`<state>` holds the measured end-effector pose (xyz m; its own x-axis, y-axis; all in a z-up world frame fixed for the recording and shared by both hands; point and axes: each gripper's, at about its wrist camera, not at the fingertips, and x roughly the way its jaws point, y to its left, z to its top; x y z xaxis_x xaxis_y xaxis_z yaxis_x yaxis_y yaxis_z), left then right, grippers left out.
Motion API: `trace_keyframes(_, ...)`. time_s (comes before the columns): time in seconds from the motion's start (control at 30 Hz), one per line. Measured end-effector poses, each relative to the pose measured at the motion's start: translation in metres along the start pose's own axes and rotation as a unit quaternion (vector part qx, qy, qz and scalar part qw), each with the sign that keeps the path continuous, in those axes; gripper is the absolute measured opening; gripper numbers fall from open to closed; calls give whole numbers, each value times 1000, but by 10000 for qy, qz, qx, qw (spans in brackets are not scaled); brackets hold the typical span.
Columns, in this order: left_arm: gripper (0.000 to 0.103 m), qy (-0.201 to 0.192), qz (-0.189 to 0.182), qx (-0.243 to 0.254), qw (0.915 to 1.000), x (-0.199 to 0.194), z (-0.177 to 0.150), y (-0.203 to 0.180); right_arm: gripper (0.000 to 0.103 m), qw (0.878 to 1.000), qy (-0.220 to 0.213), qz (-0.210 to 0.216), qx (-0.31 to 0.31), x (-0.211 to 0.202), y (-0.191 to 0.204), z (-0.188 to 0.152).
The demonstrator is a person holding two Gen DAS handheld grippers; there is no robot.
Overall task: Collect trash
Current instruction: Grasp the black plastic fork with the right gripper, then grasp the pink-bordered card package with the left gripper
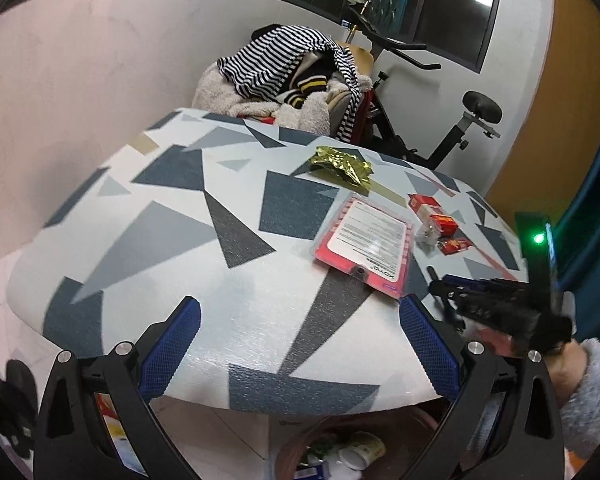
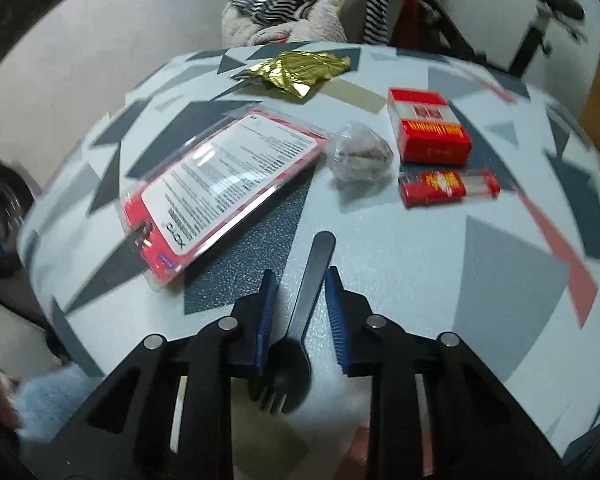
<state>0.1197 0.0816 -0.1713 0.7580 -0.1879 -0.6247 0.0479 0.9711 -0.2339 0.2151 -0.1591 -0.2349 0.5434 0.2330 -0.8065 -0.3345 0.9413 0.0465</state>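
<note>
A black plastic spork (image 2: 306, 304) lies on the patterned table (image 2: 420, 264) between the open blue pads of my right gripper (image 2: 300, 276); the pads do not touch it. Beyond it lie a red blister pack (image 2: 224, 188), a crumpled clear wrapper (image 2: 358, 152), a red box (image 2: 428, 128), a small red pack (image 2: 440, 186) and a gold foil wrapper (image 2: 296, 70). My left gripper (image 1: 300, 312) is open and empty over the table's near edge (image 1: 236, 312). The blister pack (image 1: 366, 240), gold foil (image 1: 342, 166) and the right gripper (image 1: 492, 304) show to its right.
A bin (image 1: 340, 452) holding cups and scraps stands under the table's near edge. A chair piled with striped clothes (image 1: 284, 72) and an exercise bike (image 1: 420, 112) stand behind the table. A wall runs along the left.
</note>
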Motion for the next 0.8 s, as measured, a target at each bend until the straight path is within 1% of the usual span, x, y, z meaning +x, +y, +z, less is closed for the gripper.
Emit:
trace_keyframes(0.03,94,18,-25,-31,10000,1,0,0,15,10000,-9,33,-2,0,-2,0)
trace_keyframes(0.07,90,33,-54,-56,10000,2,1,1,14,10000,-19,79,9,0,-4,0)
trace_keyframes(0.13,87,98,-165,-136,9997,6,2,2,14,9996,-61,249,126,-2,-8,-1)
trace_keyframes(0.17,86,119,-206,-176,9996,7,3,2,14,9992,-152,322,200,-6,-11,-2)
trace_keyframes(0.23,83,211,-357,-334,9986,13,4,5,14,9987,-285,346,257,-11,-12,-2)
trace_keyframes(0.3,78,352,-590,-630,9956,23,6,11,14,9977,-421,377,361,-20,-15,-3)
trace_keyframes(0.37,70,538,-937,-1077,9883,35,8,18,14,9972,-475,387,421,-24,-16,-3)
trace_keyframes(0.4,68,626,-1113,-1367,9824,44,8,22,14,9967,-523,389,481,-29,-20,-3)
trace_keyframes(0.43,65,717,-1298,-1697,9743,53,8,27,14,9965,-540,394,506,-30,-21,-1)
trace_keyframes(0.47,59,783,-1412,-1956,9673,61,8,30,14,9962,-560,406,532,-32,-22,-1)
trace_keyframes(0.53,54,958,-1719,-2612,9450,83,8,36,14,9956,-605,437,572,-36,-26,1)
trace_keyframes(0.57,51,1007,-1812,-2852,9358,93,8,37,14,9954,-625,444,576,-37,-26,1)
trace_keyframes(0.6,51,1032,-1817,-2937,9328,99,10,36,14,9953,-632,446,577,-38,-27,1)
trace_keyframes(0.67,50,1045,-1703,-2992,9330,110,14,33,14,9951,-663,452,578,-42,-29,1)
trace_keyframes(0.7,50,1076,-1662,-3069,9309,118,15,32,14,9950,-673,453,577,-43,-30,1)
trace_keyframes(0.77,44,1131,-1651,-3192,9263,126,16,32,14,9948,-704,446,578,-45,-32,2)
trace_keyframes(0.8,42,1158,-1612,-3232,9253,131,16,32,14,9947,-713,448,585,-45,-33,1)
